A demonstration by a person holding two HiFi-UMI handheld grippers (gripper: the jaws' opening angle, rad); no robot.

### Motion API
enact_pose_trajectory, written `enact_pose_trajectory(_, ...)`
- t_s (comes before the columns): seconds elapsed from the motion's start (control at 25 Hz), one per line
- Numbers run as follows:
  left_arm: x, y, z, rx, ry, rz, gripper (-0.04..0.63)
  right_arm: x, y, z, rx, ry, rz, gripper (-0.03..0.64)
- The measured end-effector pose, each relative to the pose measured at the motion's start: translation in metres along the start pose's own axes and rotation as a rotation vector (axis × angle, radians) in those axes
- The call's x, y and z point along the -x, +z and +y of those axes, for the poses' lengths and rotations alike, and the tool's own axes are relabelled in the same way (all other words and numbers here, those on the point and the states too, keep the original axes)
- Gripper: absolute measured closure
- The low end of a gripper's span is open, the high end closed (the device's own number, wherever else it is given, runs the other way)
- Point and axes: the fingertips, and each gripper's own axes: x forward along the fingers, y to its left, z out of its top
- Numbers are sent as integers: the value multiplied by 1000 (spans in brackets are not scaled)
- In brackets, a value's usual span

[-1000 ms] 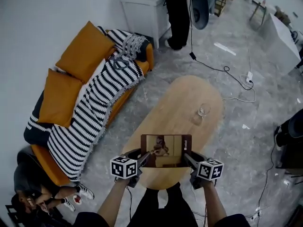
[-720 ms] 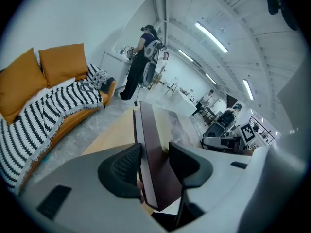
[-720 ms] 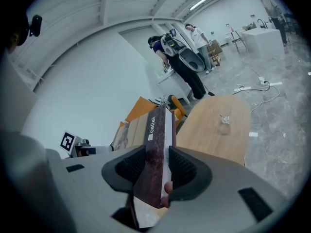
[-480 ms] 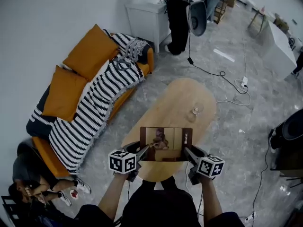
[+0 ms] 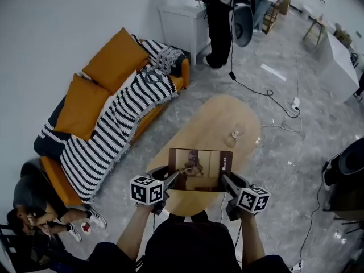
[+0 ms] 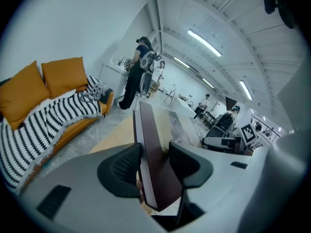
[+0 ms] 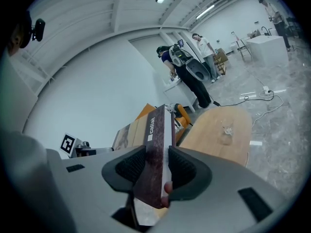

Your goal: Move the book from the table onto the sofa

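The floor (image 5: 301,147) is grey and shiny like stone, and the walls are white. A long desk (image 5: 219,121) with round ends stands in the middle. It is made of light wood. To its left, by the wall, is an orange sofa (image 5: 57,187). A white cabinet (image 5: 183,20) stands in the far corner, and a black cable (image 5: 266,93) lies on the floor.

There is one desk and one sofa. On the sofa are two orange cushions (image 5: 116,58) and one black and white striped blanket (image 5: 116,121). One glass (image 5: 234,134) stands on the desk, out past the middle. There is one book (image 5: 200,168), and there are two grippers. In the head view one person (image 5: 219,21) stands by the cabinet, and another person (image 5: 31,206) sits near the end of the sofa.

The book is dark brown with a picture on its front. It is up in the air over the near end of the desk, not on the sofa. The left gripper (image 5: 170,180) has the book's left edge, and the right gripper (image 5: 227,181) has its right edge. In the left gripper view the book stands on its edge between the two jaws, and both jaws press on its sides. In the right gripper view it is the same: the jaws are closed tight on the book, one on each side. The jaws stay partly apart, just as wide as the book is thick.
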Motion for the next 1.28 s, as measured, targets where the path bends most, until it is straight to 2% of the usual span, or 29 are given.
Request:
enact_pose_trajectory(0.2, 11, -12, -6, 50, 62, -41, 408, 0, -1, 0, 24, 63, 49, 453)
enact_pose_trajectory(0.4, 35, -30, 8, 113, 137, -89, 408, -20, -12, 15, 76, 133, 118, 453)
enact_pose_trajectory(0.72, 94, -79, 32, 274, 295, -200, 408, -58, -44, 61, 197, 279, 279, 453)
enact_pose_trajectory(1.04, 169, -124, 60, 379, 395, -302, 408, -86, -90, 131, 297, 381, 387, 456)
enact_pose_trajectory(1.28, 242, -170, 85, 444, 453, -364, 408, -102, -146, 198, 362, 448, 457, 457)
